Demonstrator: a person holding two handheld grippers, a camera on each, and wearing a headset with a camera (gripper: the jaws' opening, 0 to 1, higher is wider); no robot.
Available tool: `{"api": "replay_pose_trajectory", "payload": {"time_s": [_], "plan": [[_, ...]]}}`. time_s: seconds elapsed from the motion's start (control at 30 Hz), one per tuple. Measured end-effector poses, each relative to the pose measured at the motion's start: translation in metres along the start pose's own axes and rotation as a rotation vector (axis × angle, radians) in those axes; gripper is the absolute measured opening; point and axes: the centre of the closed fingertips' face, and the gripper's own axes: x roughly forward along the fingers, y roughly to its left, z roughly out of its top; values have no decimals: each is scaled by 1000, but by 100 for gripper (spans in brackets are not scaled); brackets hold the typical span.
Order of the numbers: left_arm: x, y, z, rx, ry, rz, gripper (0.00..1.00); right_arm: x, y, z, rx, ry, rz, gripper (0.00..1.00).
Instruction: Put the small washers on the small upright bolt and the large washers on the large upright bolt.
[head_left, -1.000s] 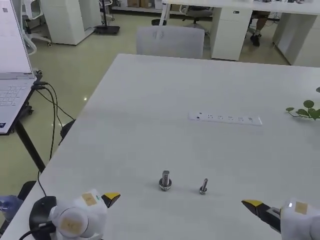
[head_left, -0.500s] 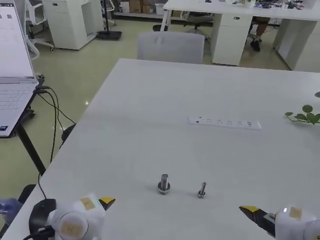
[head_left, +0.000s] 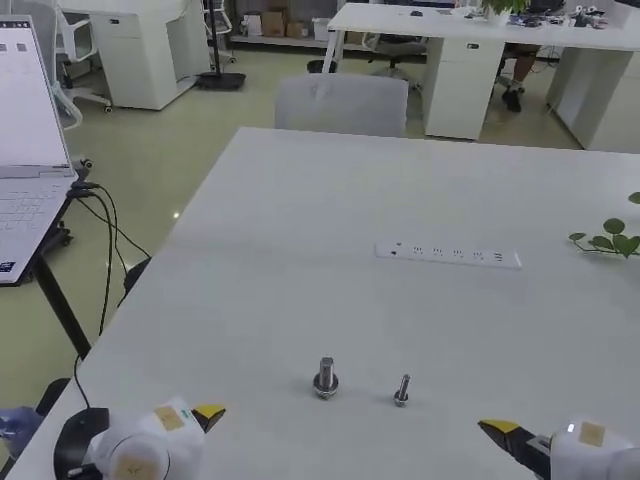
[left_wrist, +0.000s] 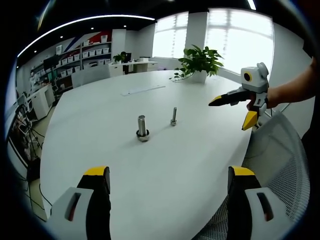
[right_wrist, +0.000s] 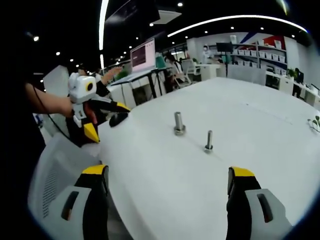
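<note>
The left gripper (left_wrist: 169, 172) hovers at the near edge of the white table (head_left: 300, 250), its jaws spread wide with nothing between them. Ahead of it, a little to the left of its centre line in its own view, stands the large bolt (left_wrist: 142, 128). It is upright, head down and long axis vertical, a grey metal shaft with a wider ringed collar at its foot. That collar reads as washers already seated, though their number is too small to tell. Just beside it and farther from the left gripper is the small bolt (left_wrist: 173, 116), which is also upright, thinner and shorter, with a small flange or ring at its base. From the right gripper (right_wrist: 167, 171) the order reverses, with the small bolt nearer, ahead and to the right of its centre line, and the large bolt beyond it. The right gripper's jaws are likewise spread and hold nothing. Both bolts stand between the two grippers and well ahead of their tips. By my judgement, the left gripper has the shorter reach to the large bolt and the right gripper to the small one. Either approach would have to come down along the vertical shaft.
</note>
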Motion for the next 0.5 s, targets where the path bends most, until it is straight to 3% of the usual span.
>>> {"api": "replay_pose_trajectory", "payload": {"time_s": [0.27, 0.5], "plan": [[1, -1, 0, -2, 4, 1, 98, -2, 4, -7, 8, 12, 2, 99], [-1, -2, -2, -8, 6, 1, 97, -2, 4, -5, 16, 2, 1, 99]]}}
